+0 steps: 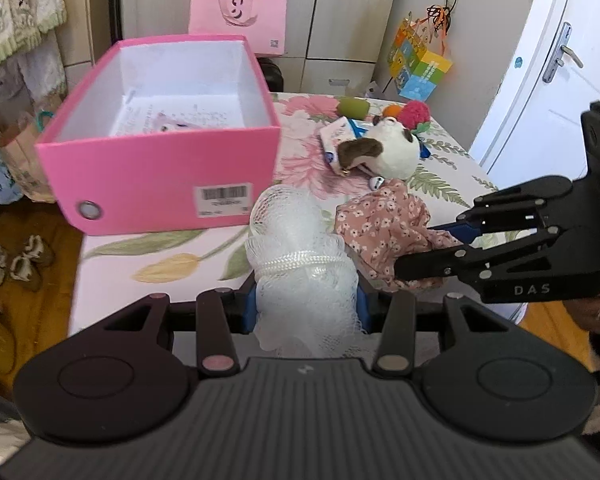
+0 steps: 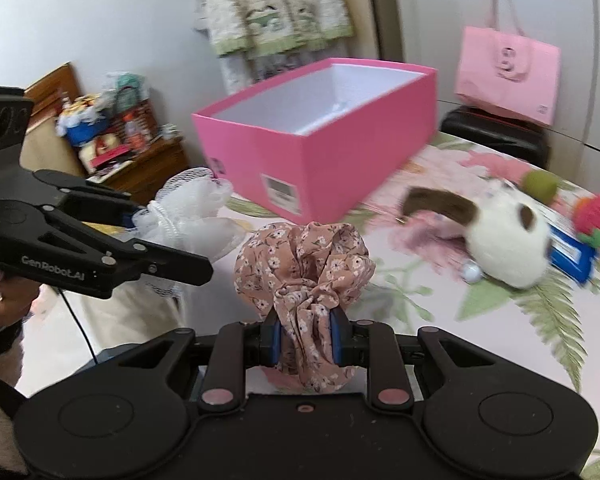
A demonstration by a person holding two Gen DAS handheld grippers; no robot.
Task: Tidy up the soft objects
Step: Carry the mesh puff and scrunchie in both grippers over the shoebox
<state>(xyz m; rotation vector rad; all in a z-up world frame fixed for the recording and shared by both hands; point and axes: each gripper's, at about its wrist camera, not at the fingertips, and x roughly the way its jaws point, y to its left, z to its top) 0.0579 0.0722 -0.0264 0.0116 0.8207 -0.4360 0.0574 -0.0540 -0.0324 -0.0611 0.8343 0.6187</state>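
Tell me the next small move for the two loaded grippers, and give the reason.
Probably carry both toward the open pink cardboard box. The left gripper is shut on the white mesh bath pouf, the right gripper on the pink floral fabric scrunchie; both look lifted off the floral tablecloth, short of the box.

The right tool (image 2: 305, 334) pinches a floral fabric scrunchie (image 2: 303, 258) between its blue pads. At the left, the left tool (image 2: 148, 232) grips a white mesh pouf (image 2: 190, 208). An open pink box (image 2: 300, 160) stands on the flowered tabletop (image 2: 420, 300), a plush dog (image 2: 504, 236) lying to its right
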